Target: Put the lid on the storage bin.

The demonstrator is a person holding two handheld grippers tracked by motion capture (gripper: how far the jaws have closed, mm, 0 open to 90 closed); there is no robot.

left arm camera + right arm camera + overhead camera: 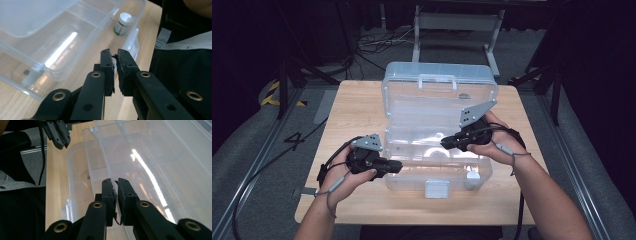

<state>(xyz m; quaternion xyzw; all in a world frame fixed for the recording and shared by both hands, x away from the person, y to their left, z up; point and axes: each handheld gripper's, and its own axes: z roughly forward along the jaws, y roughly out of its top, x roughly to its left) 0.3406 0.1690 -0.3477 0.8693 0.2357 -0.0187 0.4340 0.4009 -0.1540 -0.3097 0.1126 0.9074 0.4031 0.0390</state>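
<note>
A clear plastic box point(412, 182) stands open on the wooden table, its lid point(439, 82) raised at the back. My left gripper point(398, 166) hovers at the box's front left corner. In the left gripper view its jaws point(114, 56) are shut on a small white piece point(114, 64). My right gripper point(444, 142) hangs over the box's rear rim and points left. In the right gripper view that rim point(100, 157) runs straight into the narrow gap of its gripper point(115, 181), which is shut on it. A white bottle with a green band point(122, 23) lies in the front right compartment point(473, 176).
The box's front latch point(437, 188) hangs over the table near its front edge. A pale cylinder point(32, 76) shows through the box wall. Bare wood point(347, 110) lies left of the box. Cables and a metal frame point(457, 25) cover the floor behind.
</note>
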